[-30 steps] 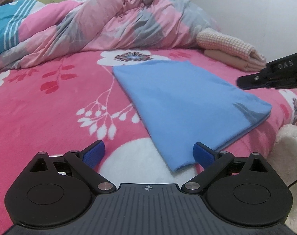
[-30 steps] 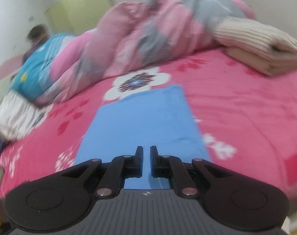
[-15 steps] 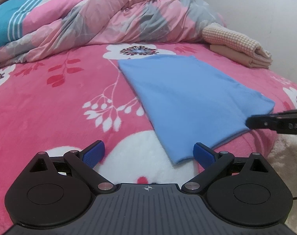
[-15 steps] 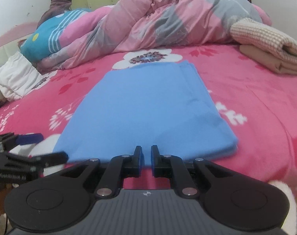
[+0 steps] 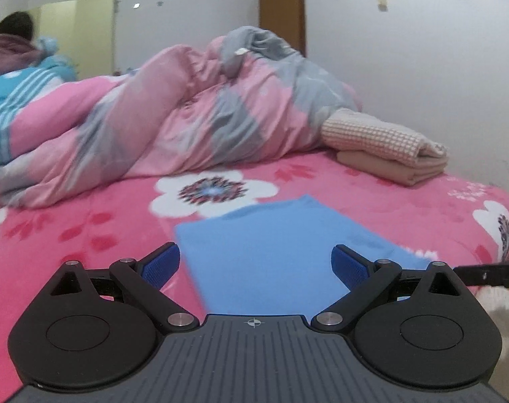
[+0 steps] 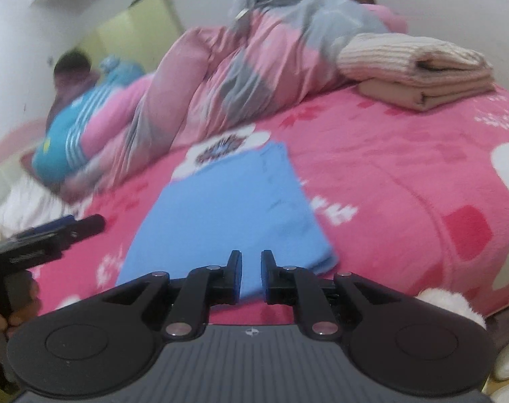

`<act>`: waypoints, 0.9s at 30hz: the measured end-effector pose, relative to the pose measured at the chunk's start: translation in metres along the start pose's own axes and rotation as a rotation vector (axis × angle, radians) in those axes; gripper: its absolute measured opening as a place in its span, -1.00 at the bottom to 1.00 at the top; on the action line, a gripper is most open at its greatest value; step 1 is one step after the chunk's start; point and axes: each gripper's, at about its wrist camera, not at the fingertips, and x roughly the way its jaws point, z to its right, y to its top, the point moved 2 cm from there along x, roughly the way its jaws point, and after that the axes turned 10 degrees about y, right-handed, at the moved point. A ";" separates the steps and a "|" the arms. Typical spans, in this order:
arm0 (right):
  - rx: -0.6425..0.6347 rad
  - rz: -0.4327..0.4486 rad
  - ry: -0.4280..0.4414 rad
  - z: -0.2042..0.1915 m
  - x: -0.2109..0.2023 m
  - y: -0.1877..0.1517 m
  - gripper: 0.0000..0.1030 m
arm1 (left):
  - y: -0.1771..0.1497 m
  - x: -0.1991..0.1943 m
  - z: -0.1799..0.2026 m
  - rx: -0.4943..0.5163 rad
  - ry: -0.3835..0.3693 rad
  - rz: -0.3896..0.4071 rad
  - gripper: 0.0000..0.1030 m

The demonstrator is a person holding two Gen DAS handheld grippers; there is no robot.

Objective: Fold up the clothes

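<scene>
A folded light-blue cloth (image 5: 271,252) lies flat on the pink flowered bedspread (image 5: 86,235), near the bed's front edge. My left gripper (image 5: 256,265) is open, low at the cloth's near end, its blue pads on either side and nothing between them. My right gripper (image 6: 252,268) is shut and holds nothing, and sits just short of the blue cloth's (image 6: 227,208) near edge. Each tool shows in the other's view: the right gripper's tip (image 5: 489,273) at the right, the left gripper (image 6: 53,231) at the left with a hand on it.
A folded stack of checked and beige clothes (image 5: 388,147) (image 6: 418,70) sits at the bed's far right. A bunched pink-and-grey quilt (image 5: 204,117) fills the back, with a person (image 5: 9,67) lying at the far left. Something white and fluffy (image 5: 499,302) lies below the bed's right edge.
Both grippers have dropped lower and moved in on the cloth's near end, so the views are flatter. The cloth has not moved. The jaws stand as before.
</scene>
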 end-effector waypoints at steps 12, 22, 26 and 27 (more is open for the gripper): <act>0.141 0.095 0.099 0.058 0.035 0.018 -0.51 | 0.028 0.111 0.050 0.036 -0.027 -0.062 0.16; 0.101 0.078 0.190 0.085 0.065 0.050 -0.51 | 0.040 0.174 0.056 -0.064 -0.053 -0.128 -0.14; 0.062 0.010 0.251 0.096 0.101 0.079 -0.52 | 0.033 0.190 0.045 -0.151 -0.059 -0.172 -0.20; 0.067 -0.012 0.269 0.099 0.112 0.087 -0.53 | 0.031 0.192 0.042 -0.170 -0.063 -0.182 -0.21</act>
